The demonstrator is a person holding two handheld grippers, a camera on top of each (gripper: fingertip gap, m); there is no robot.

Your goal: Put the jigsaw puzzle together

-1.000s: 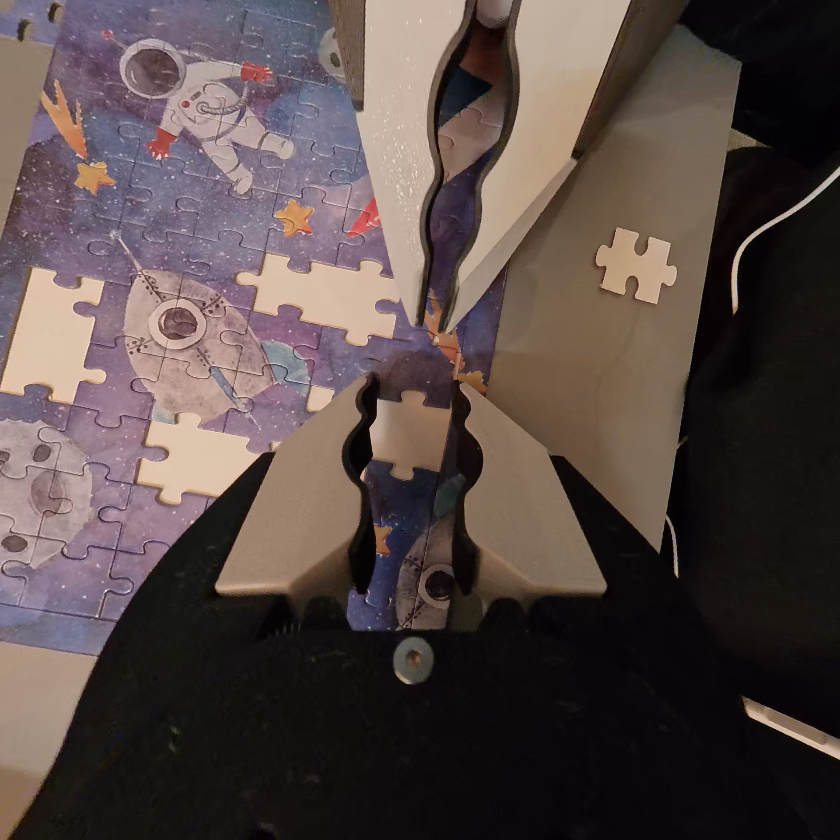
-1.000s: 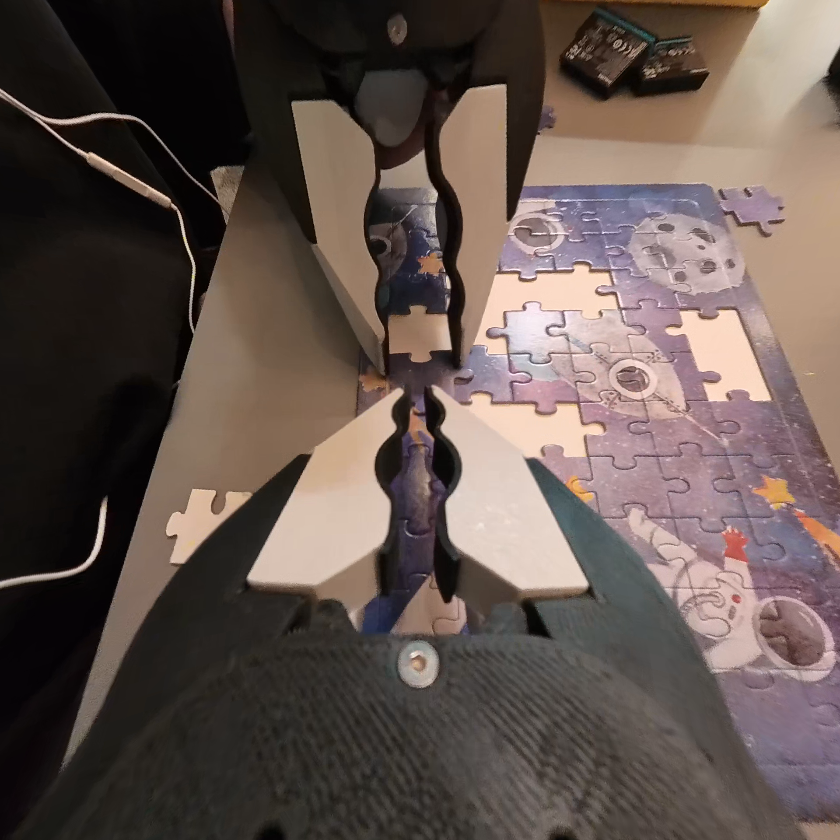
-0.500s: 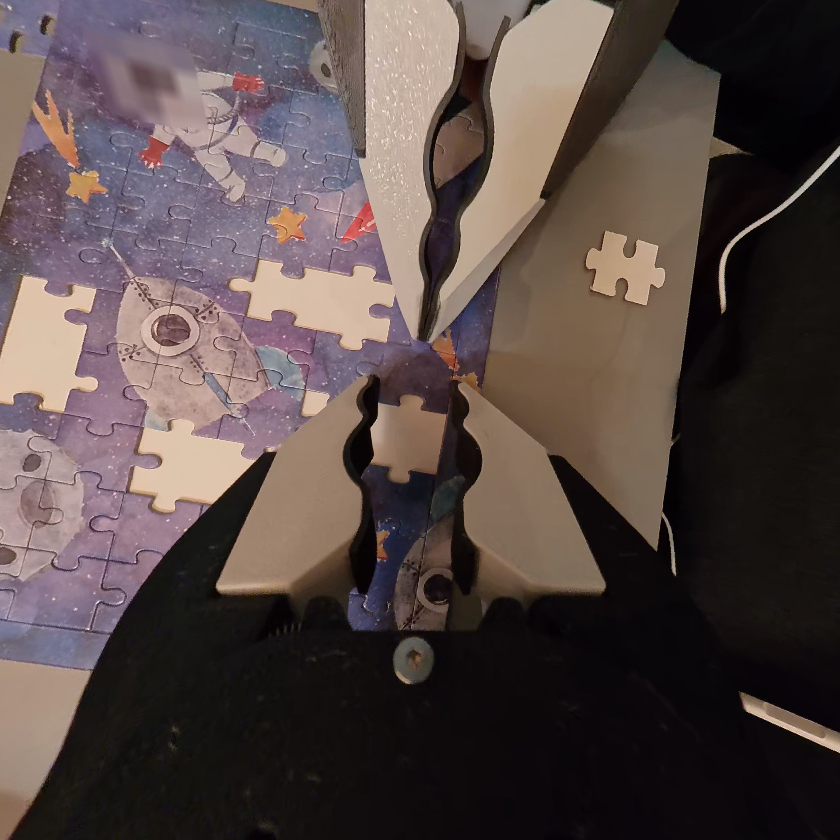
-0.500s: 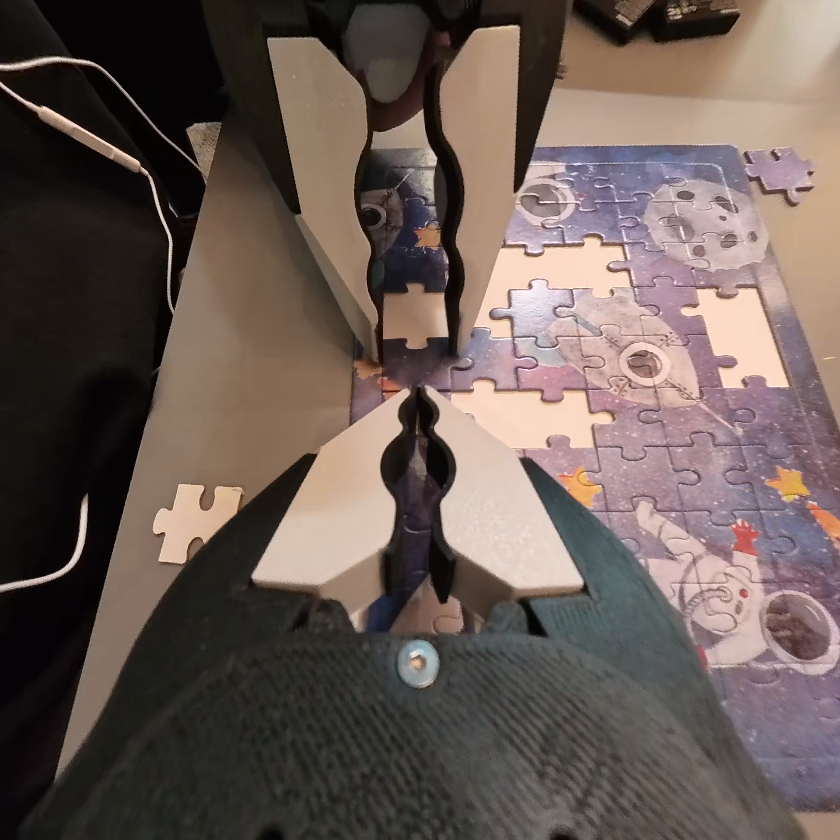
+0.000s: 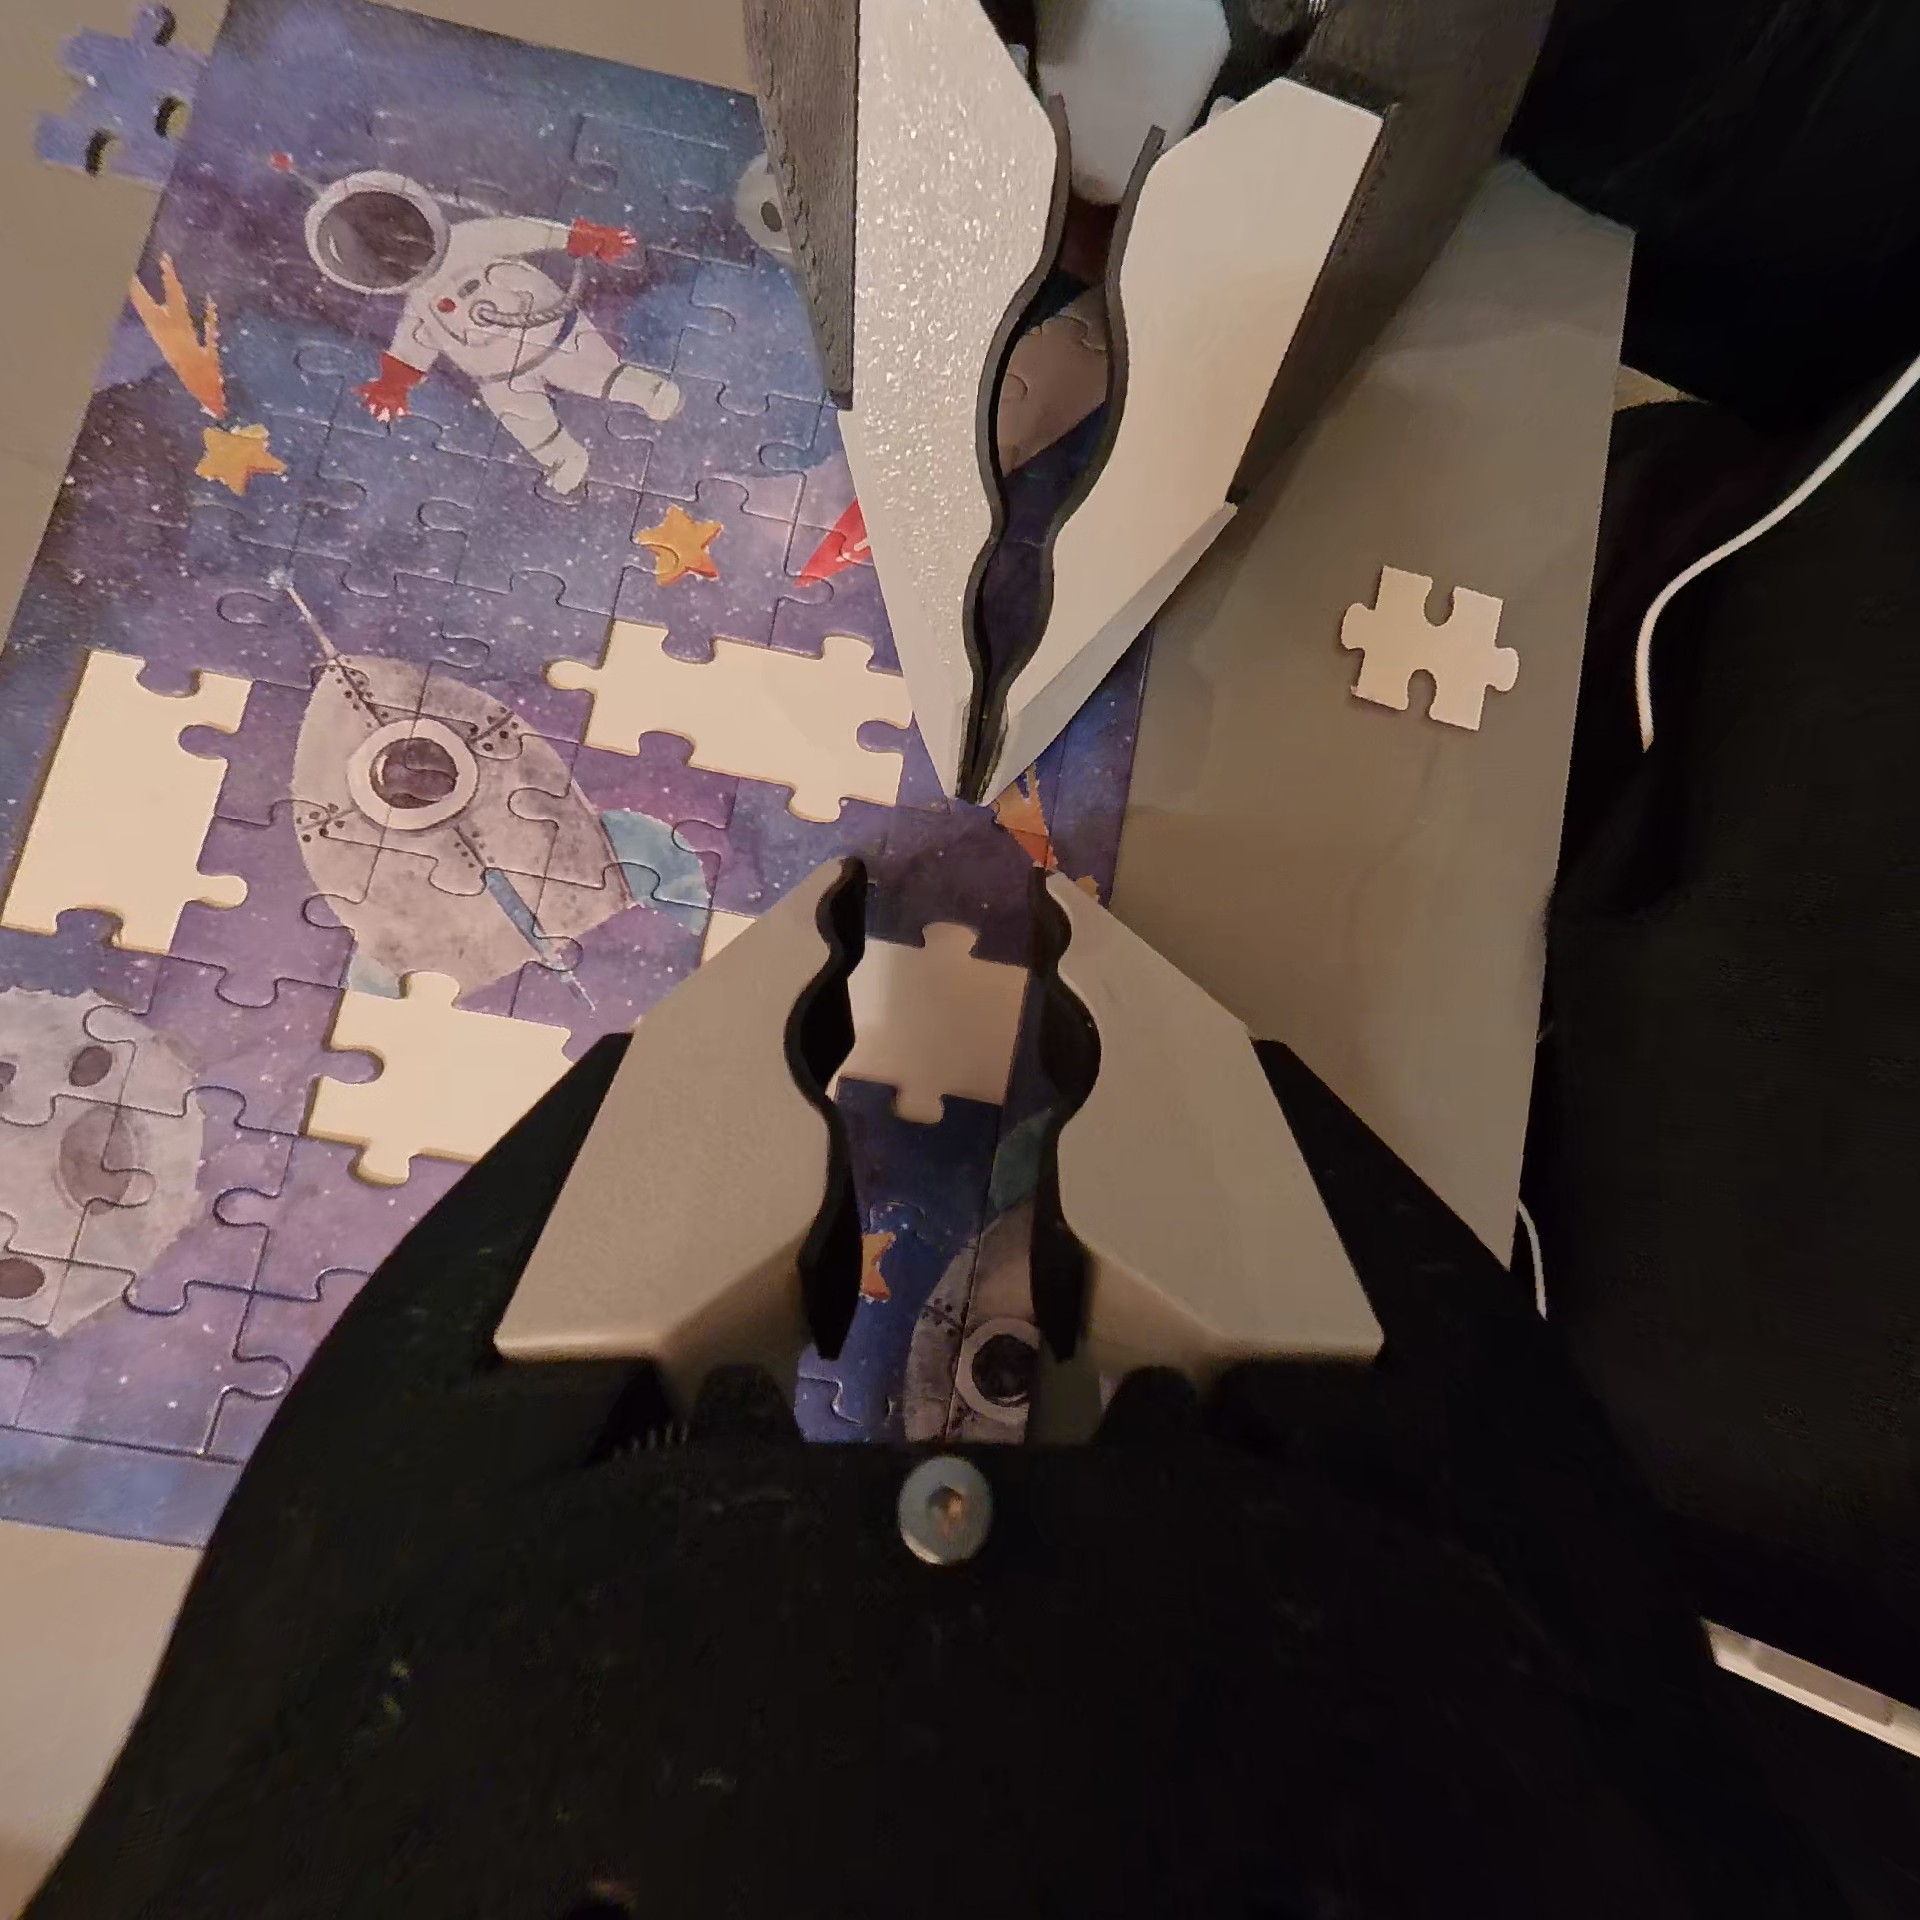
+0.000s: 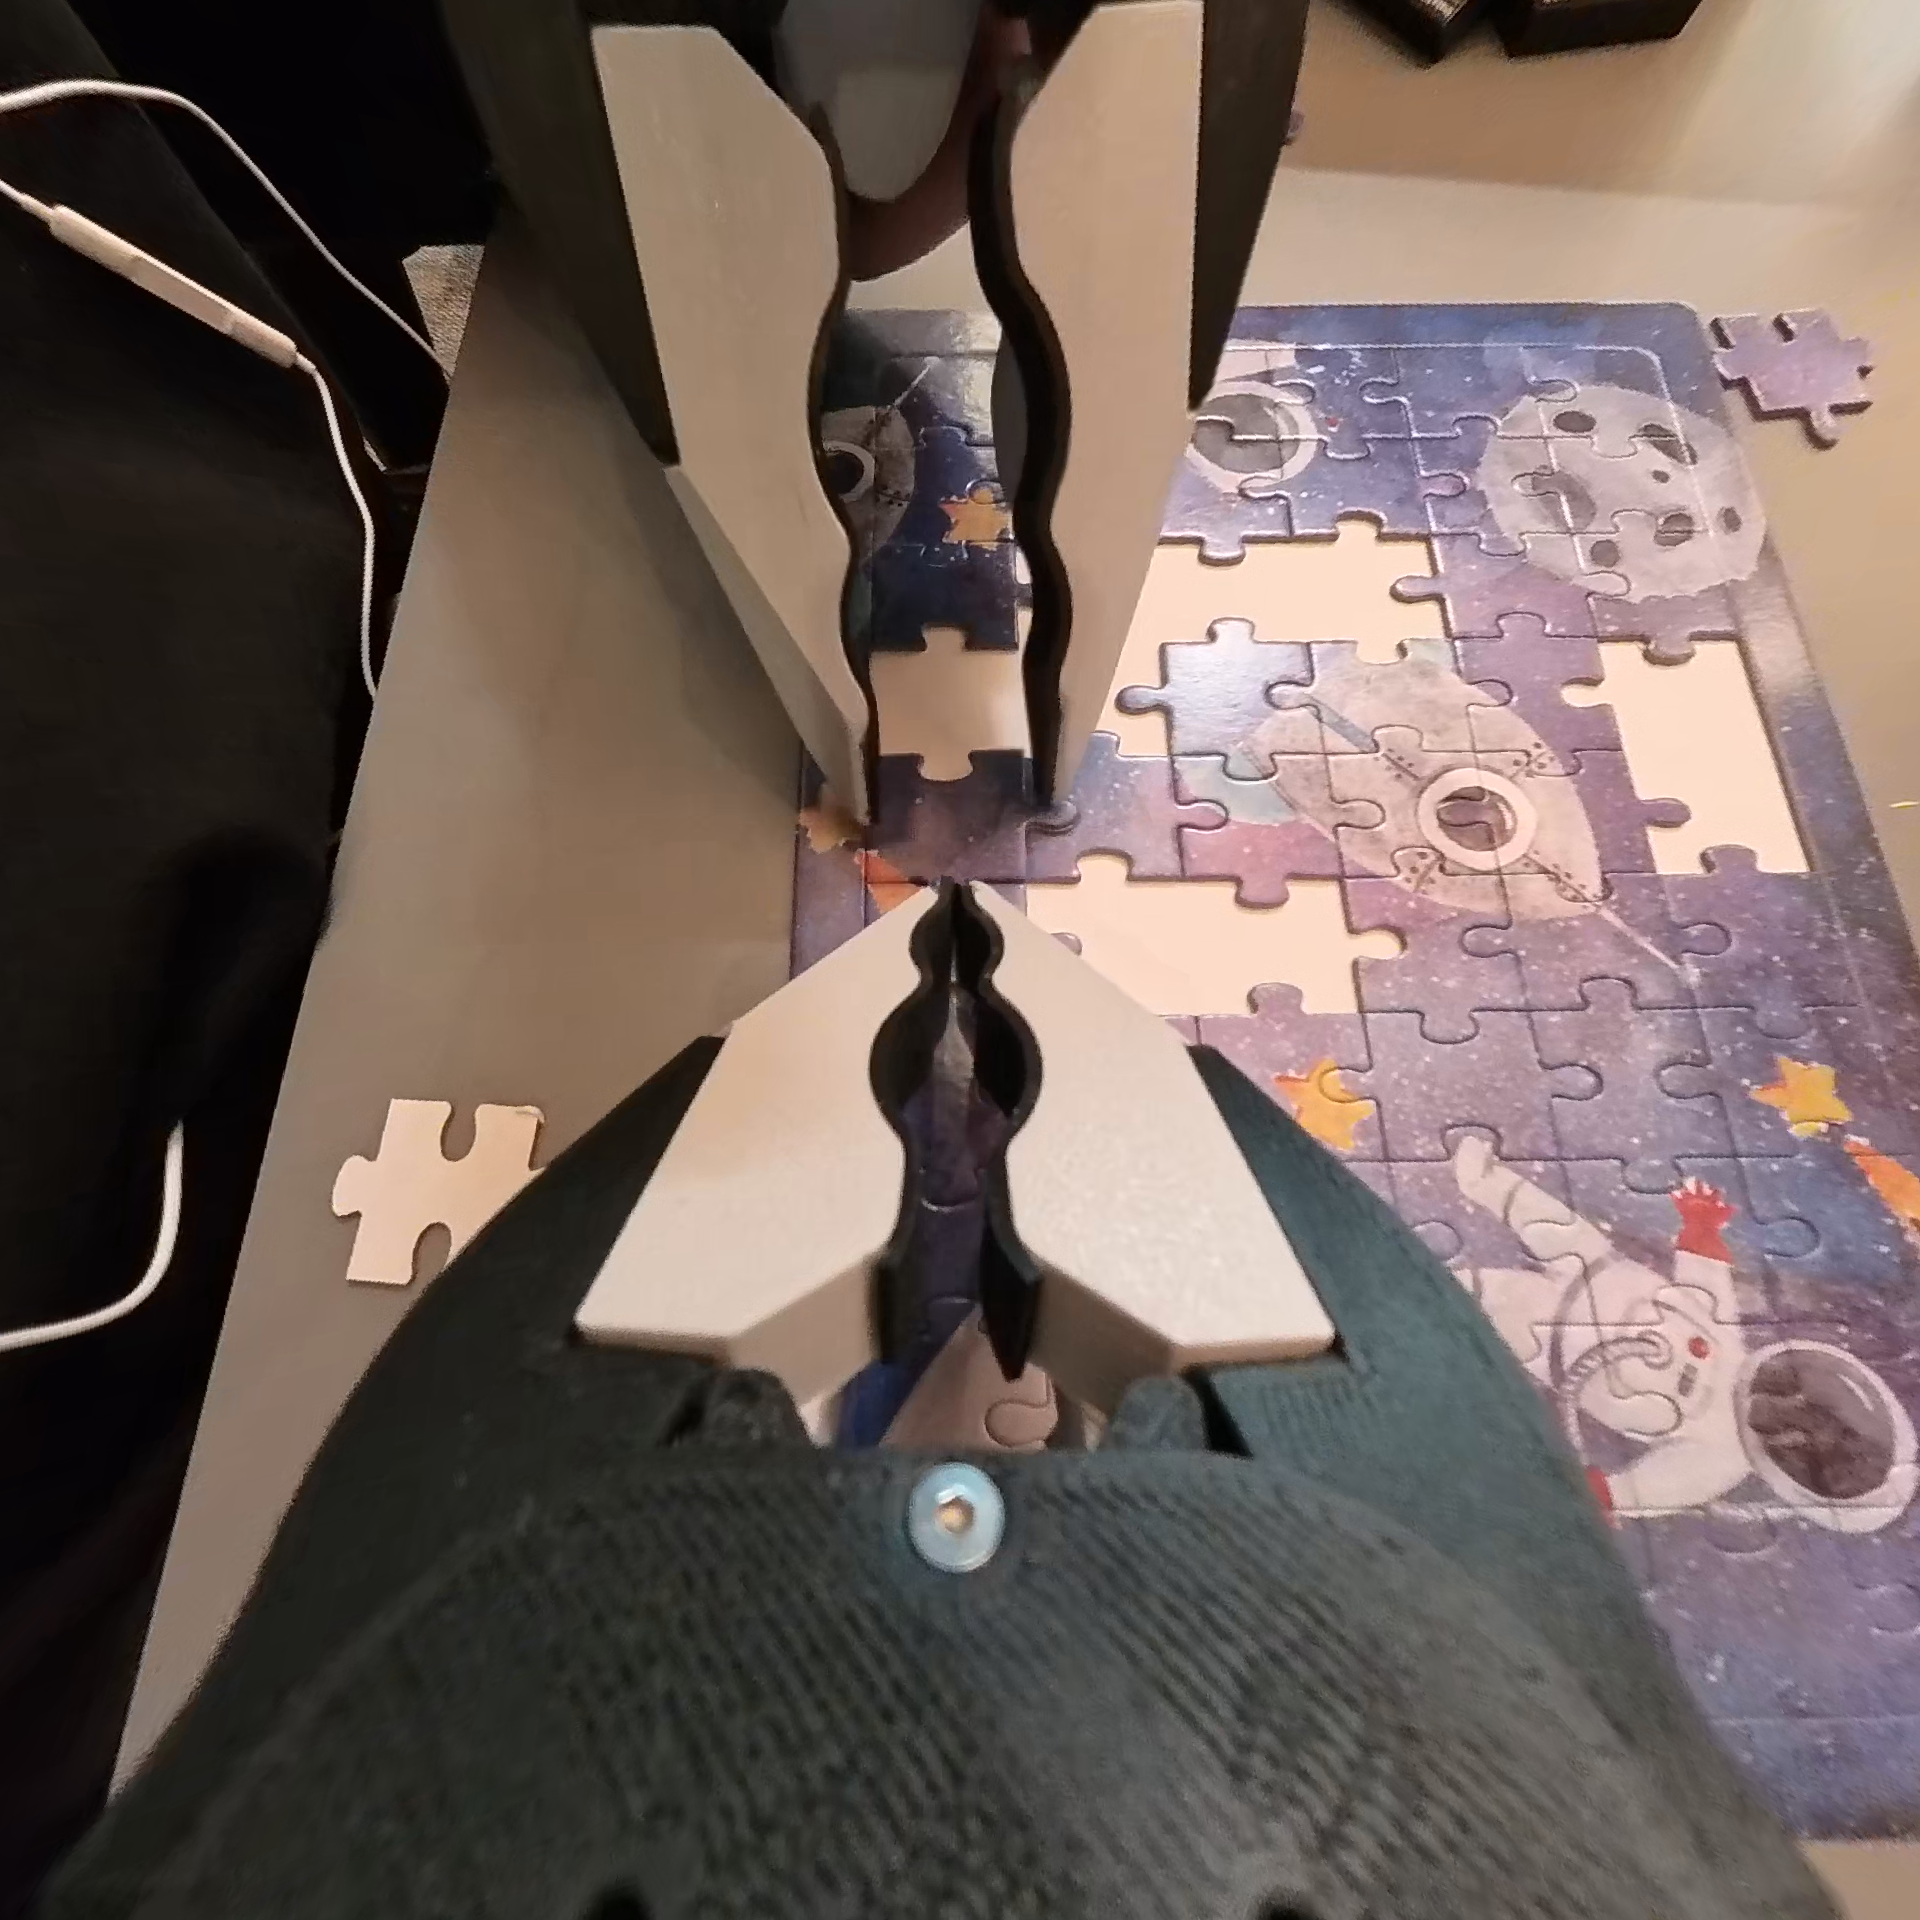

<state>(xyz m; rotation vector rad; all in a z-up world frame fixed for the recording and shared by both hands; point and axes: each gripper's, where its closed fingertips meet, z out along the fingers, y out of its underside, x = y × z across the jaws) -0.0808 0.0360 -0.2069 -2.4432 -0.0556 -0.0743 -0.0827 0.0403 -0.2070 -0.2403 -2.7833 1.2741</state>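
The space-themed jigsaw puzzle (image 5: 468, 499) lies flat, mostly joined, with several white empty slots. My left gripper (image 5: 945, 883) is open, its tips set down on the puzzle on either side of one empty slot (image 5: 925, 1023). My right gripper (image 6: 951, 894) is shut with nothing seen between its fingers, its tips on the puzzle (image 6: 1558, 987) facing the left gripper (image 6: 956, 795) across one purple piece. That slot also shows in the right wrist view (image 6: 940, 707). A loose piece (image 5: 1429, 660), white side up, lies on the bare table beside the puzzle; it also shows in the right wrist view (image 6: 436, 1195).
A small joined cluster of purple pieces (image 6: 1792, 374) lies off the puzzle's far corner. The table edge (image 5: 1558, 935) runs close to the loose piece, with dark cloth and a white cable (image 6: 343, 436) beyond it. Black boxes (image 6: 1455, 26) sit at the table's far side. My left and right fingertips are right by each other.
My right gripper's fingers have closed from slightly apart to shut. Both grippers stay tip to tip at the puzzle's edge; the left stays open over the slot.
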